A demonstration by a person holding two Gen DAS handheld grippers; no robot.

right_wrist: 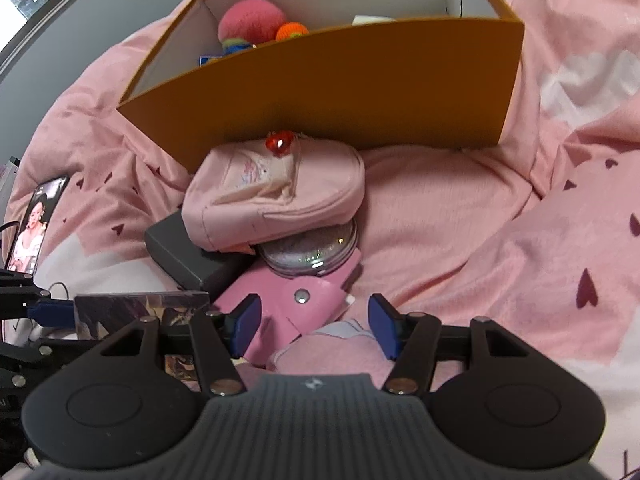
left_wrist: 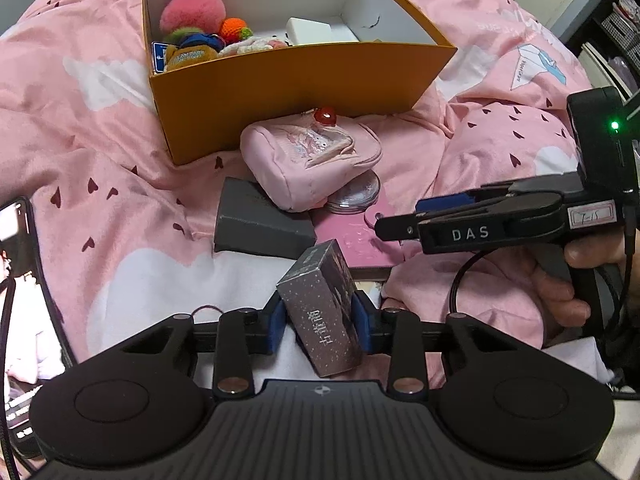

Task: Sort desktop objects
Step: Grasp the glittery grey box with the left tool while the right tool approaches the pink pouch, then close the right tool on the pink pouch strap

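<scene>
My left gripper is shut on a small speckled grey-purple box with printed characters; its blue pads press both long sides. That box shows at the lower left of the right wrist view. My right gripper stands open over a pink snap-button card holder, whose corner lies between the pads without being pressed. From the left wrist view the right gripper reaches in from the right, held by a hand. The orange storage box stands behind, holding plush toys and a white item.
A pink pouch with a red charm leans against the orange box, lying over a dark grey box and a round glitter case. A lit phone lies at the left. Everything rests on a rumpled pink bedspread.
</scene>
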